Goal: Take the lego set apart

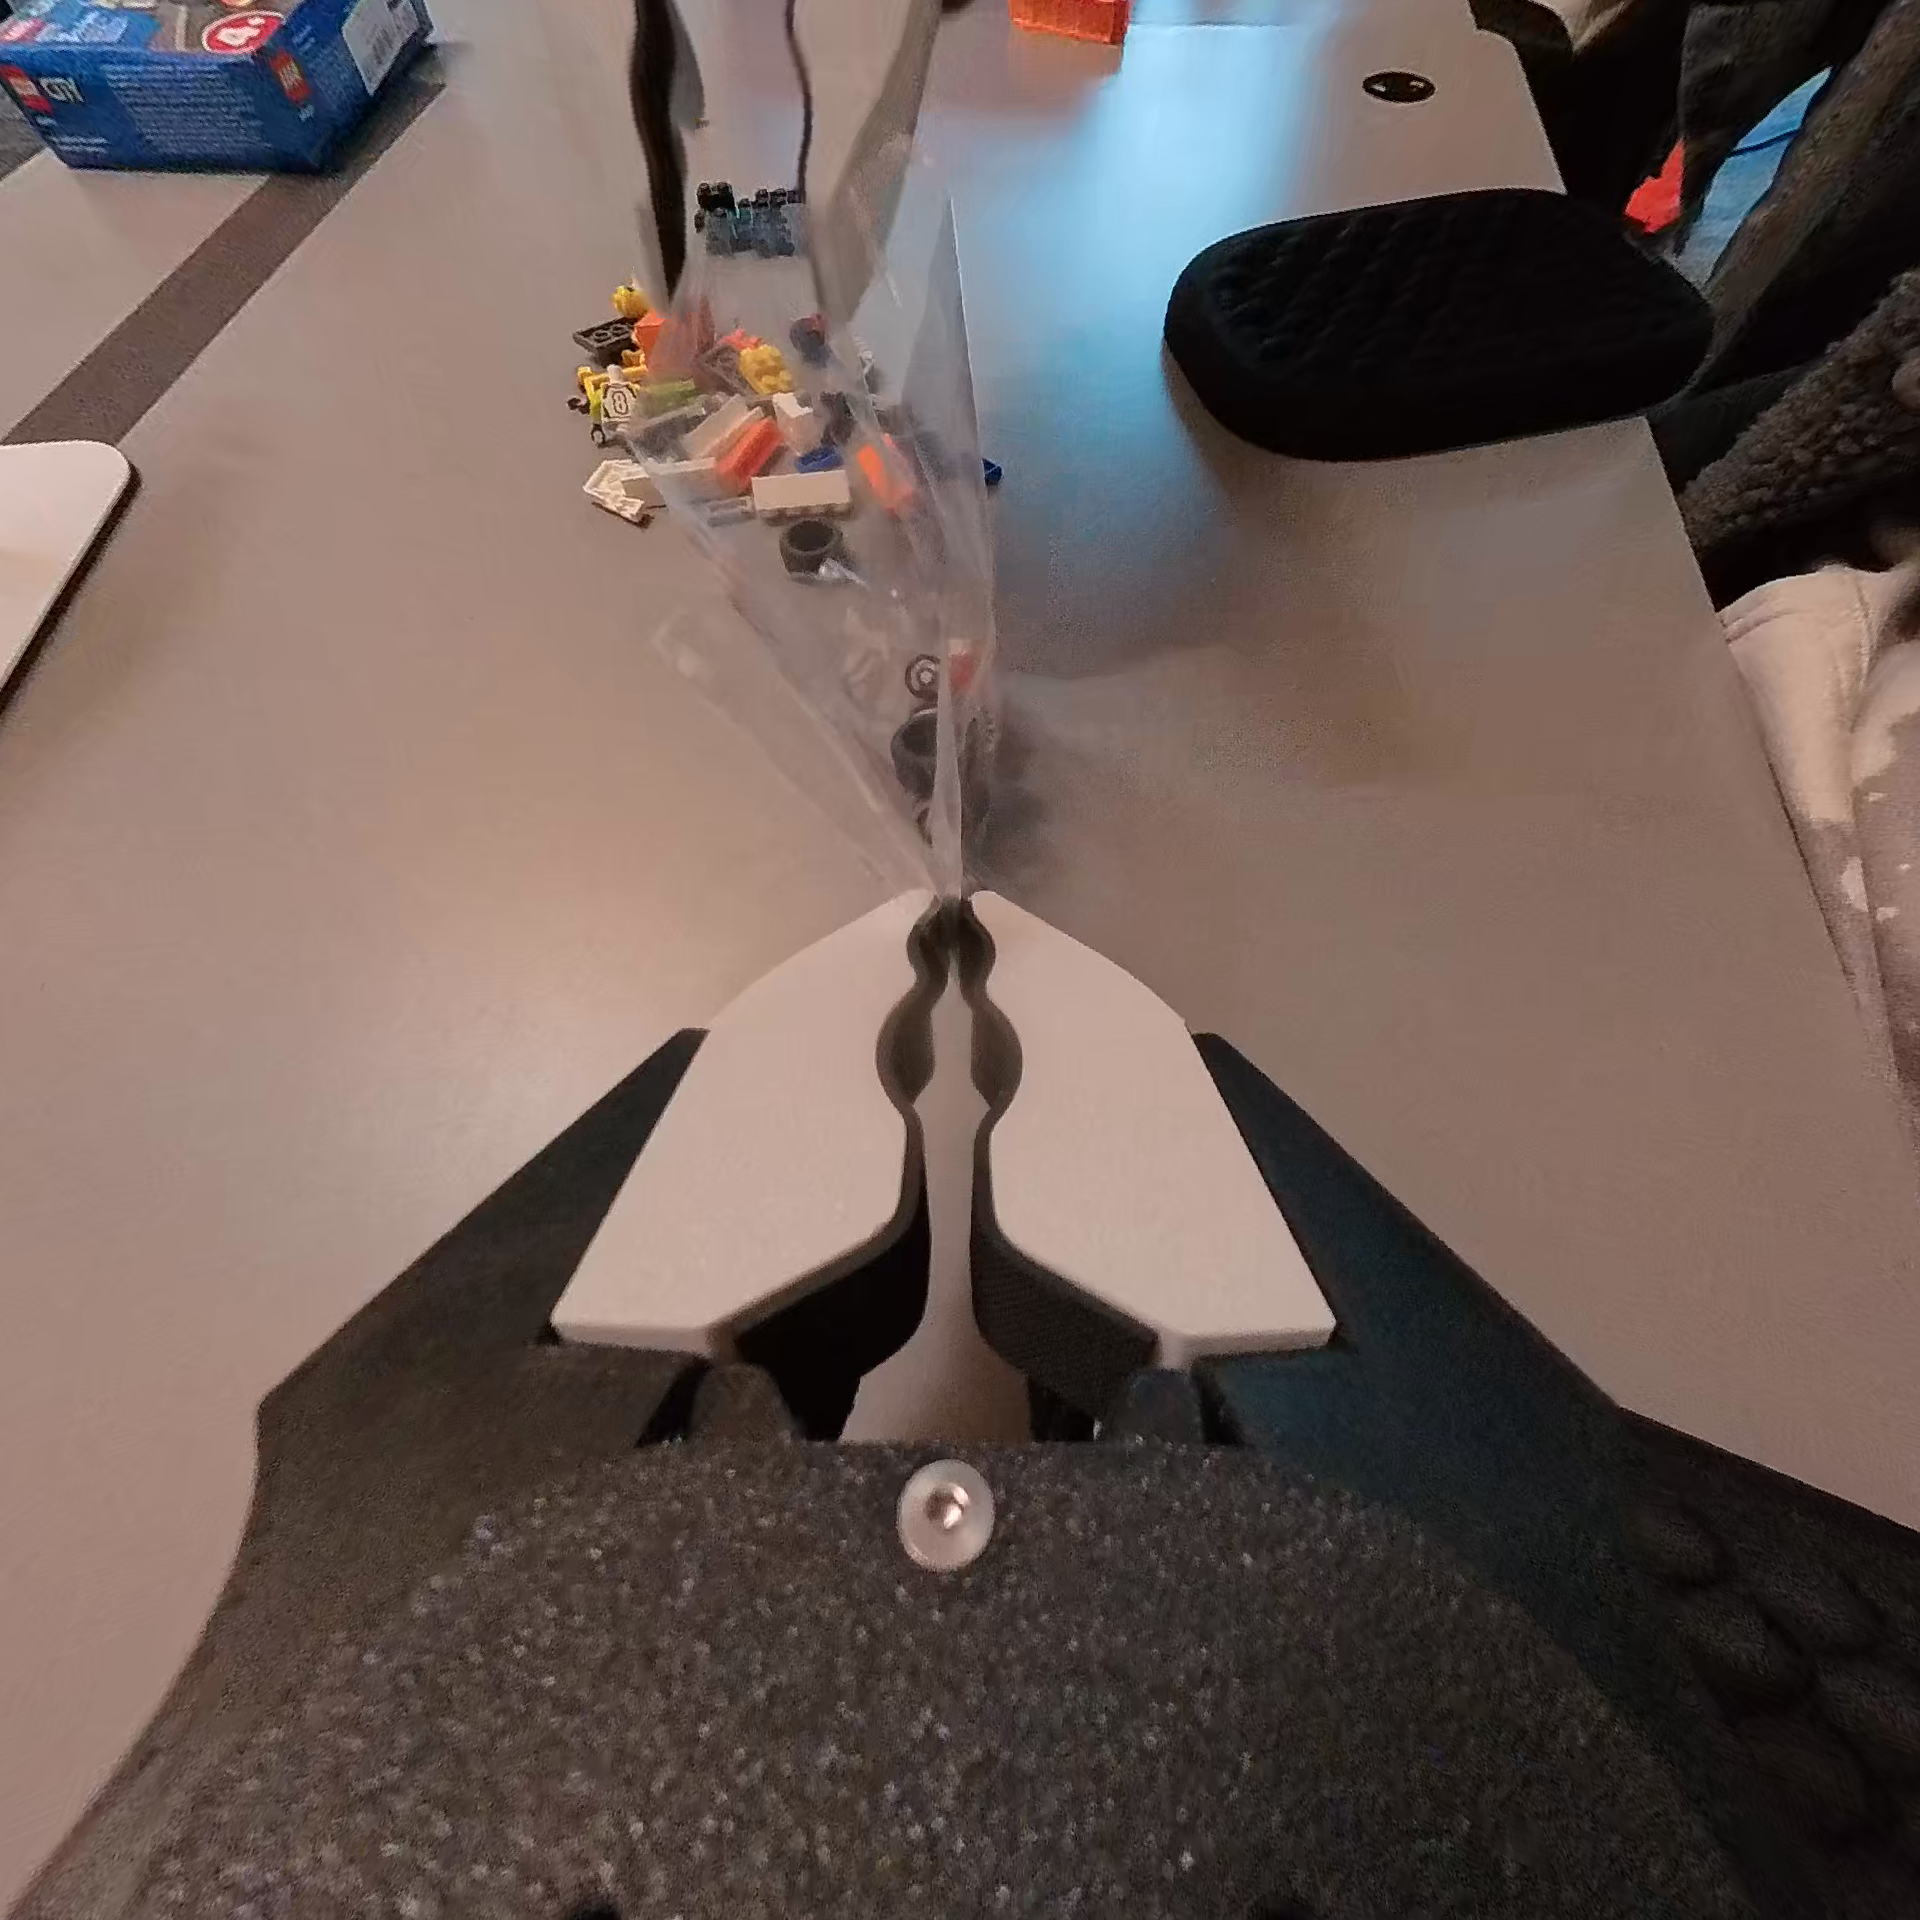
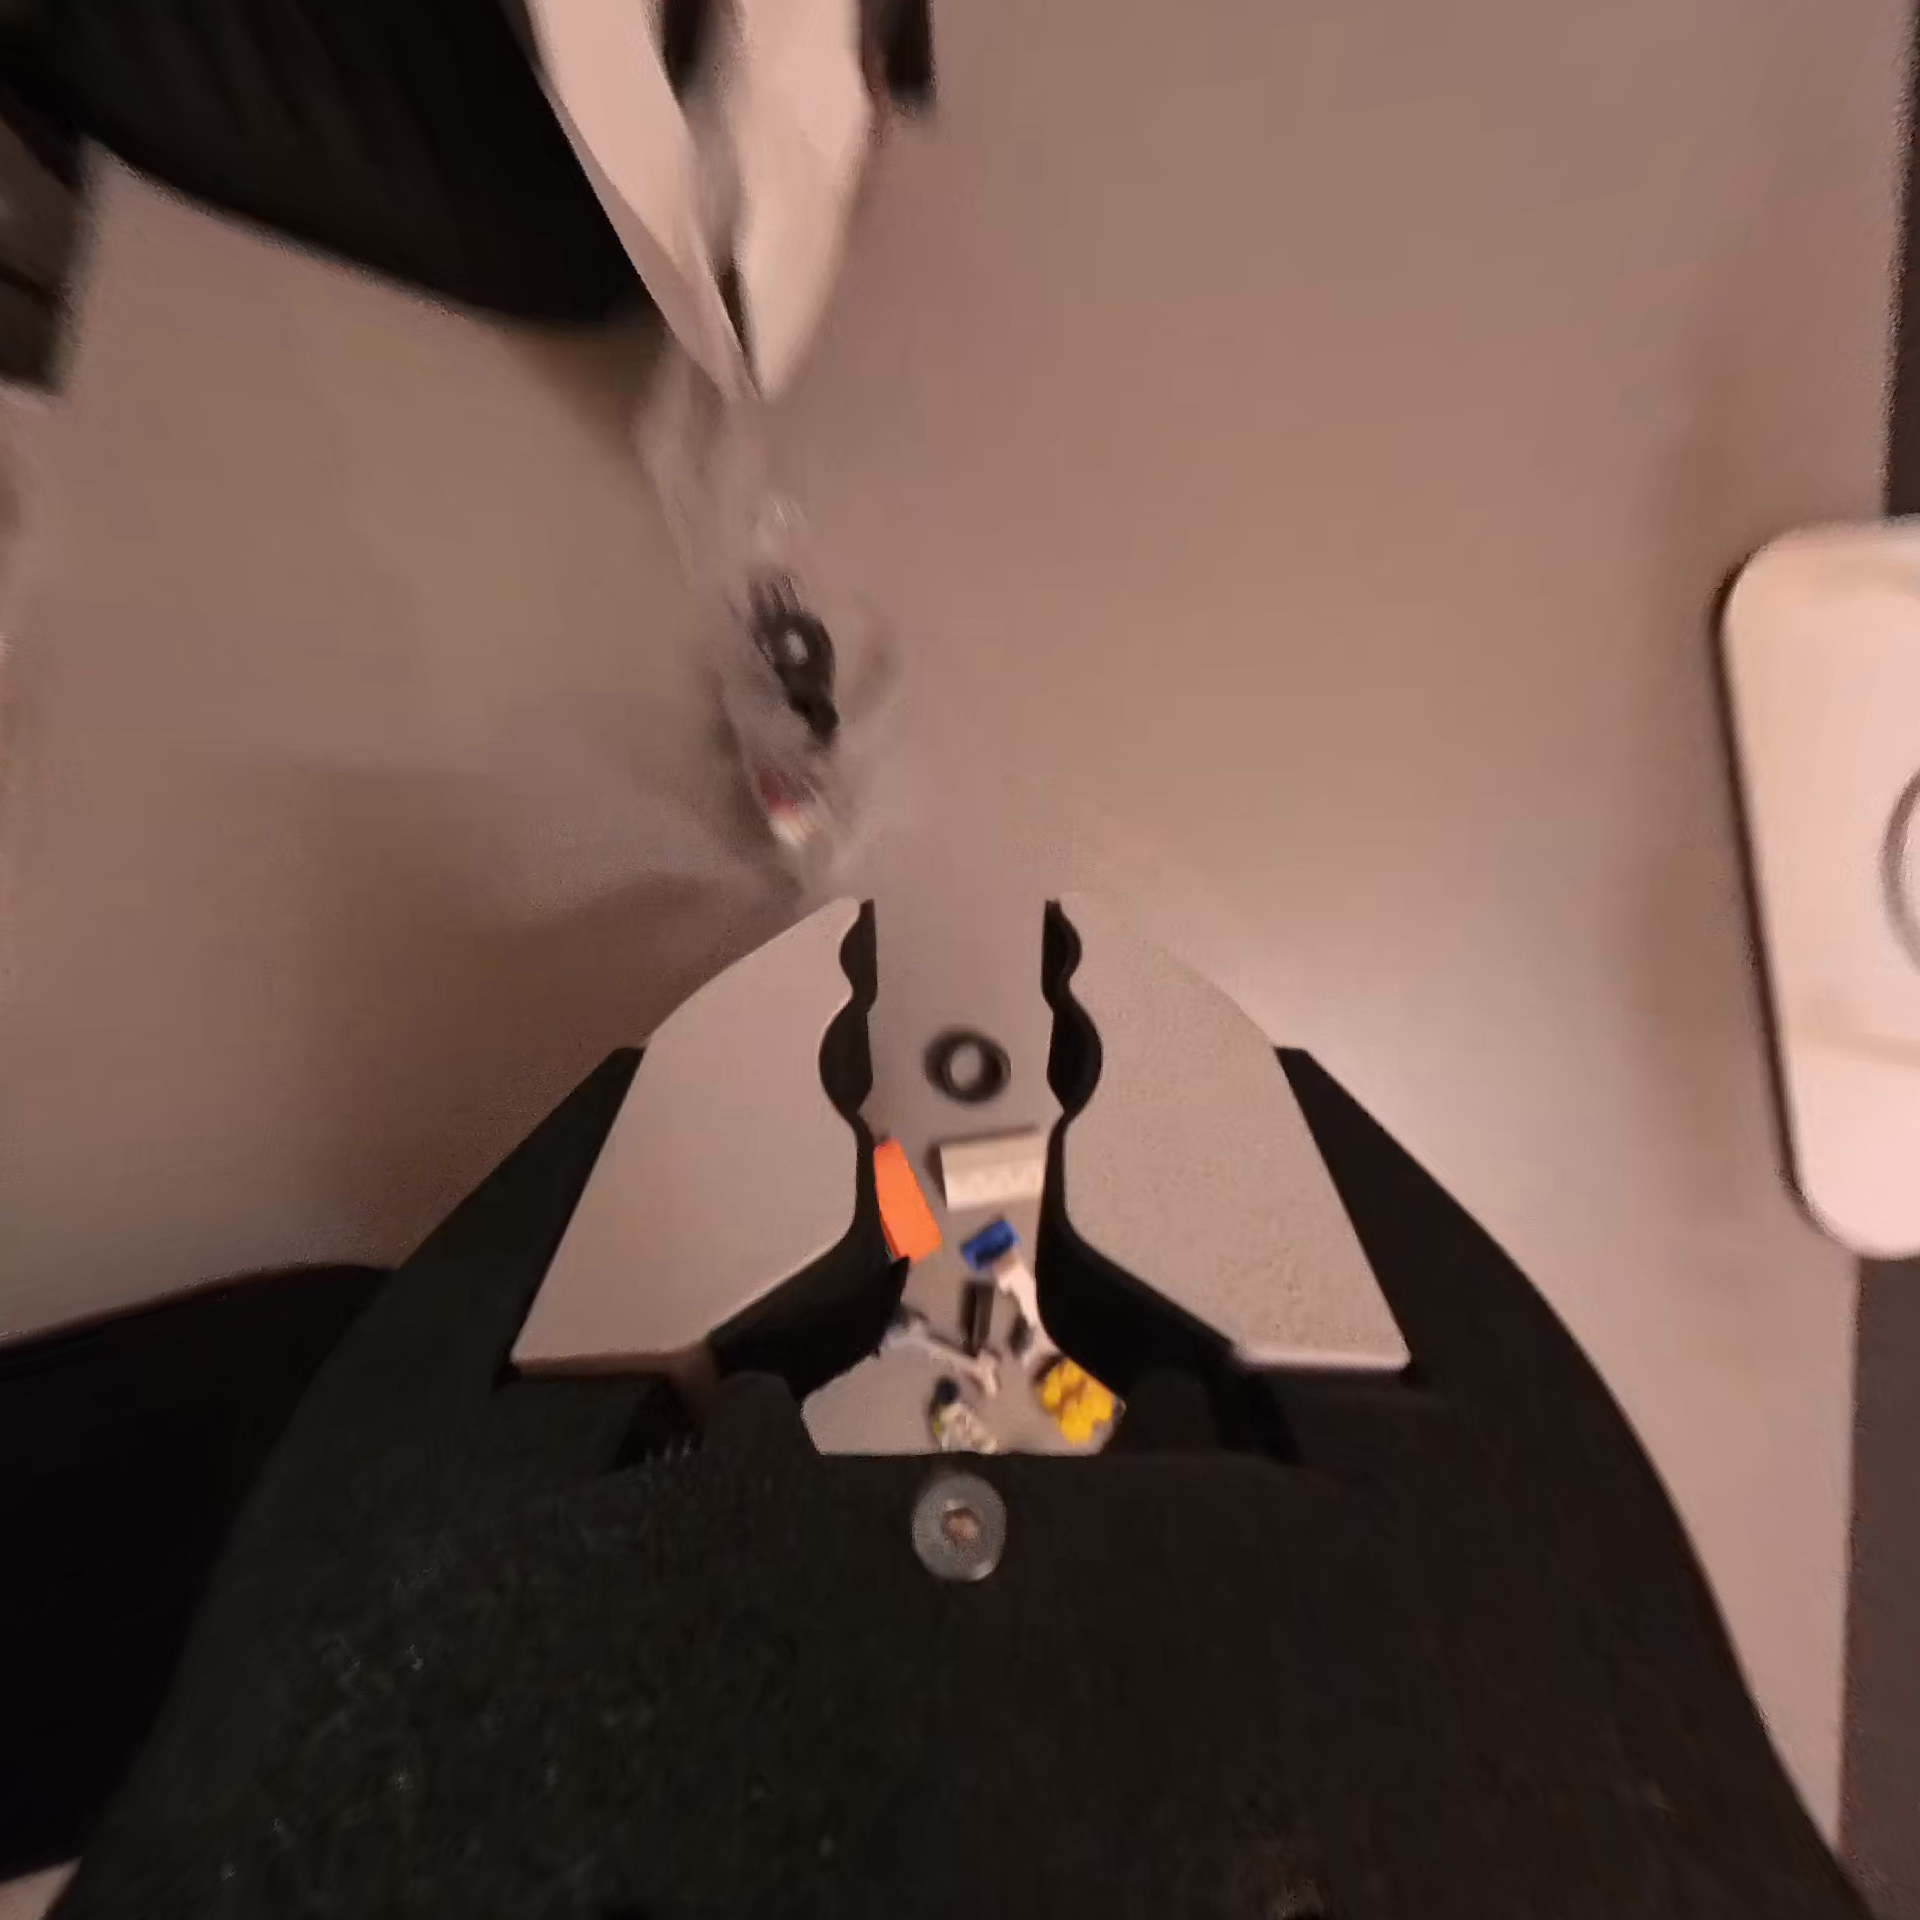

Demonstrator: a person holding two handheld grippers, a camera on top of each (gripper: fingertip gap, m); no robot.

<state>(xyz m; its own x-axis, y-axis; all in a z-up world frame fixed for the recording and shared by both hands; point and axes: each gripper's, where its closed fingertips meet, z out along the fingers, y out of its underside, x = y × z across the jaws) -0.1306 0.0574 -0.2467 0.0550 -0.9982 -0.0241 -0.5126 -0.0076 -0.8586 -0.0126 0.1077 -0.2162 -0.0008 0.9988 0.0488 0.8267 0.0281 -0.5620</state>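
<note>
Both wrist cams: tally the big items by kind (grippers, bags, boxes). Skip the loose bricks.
Black-and-white two-finger grippers: 2 (left gripper, right gripper)
Clear plastic bag with pieces inside: 1
Blue cardboard box: 1
Total: 4

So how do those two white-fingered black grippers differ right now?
The left gripper is shut, pinching a corner of the clear plastic bag; the right gripper is open, holding nothing. The left faces along the grey table; the right looks down over loose bricks. Both share the same build.
</note>
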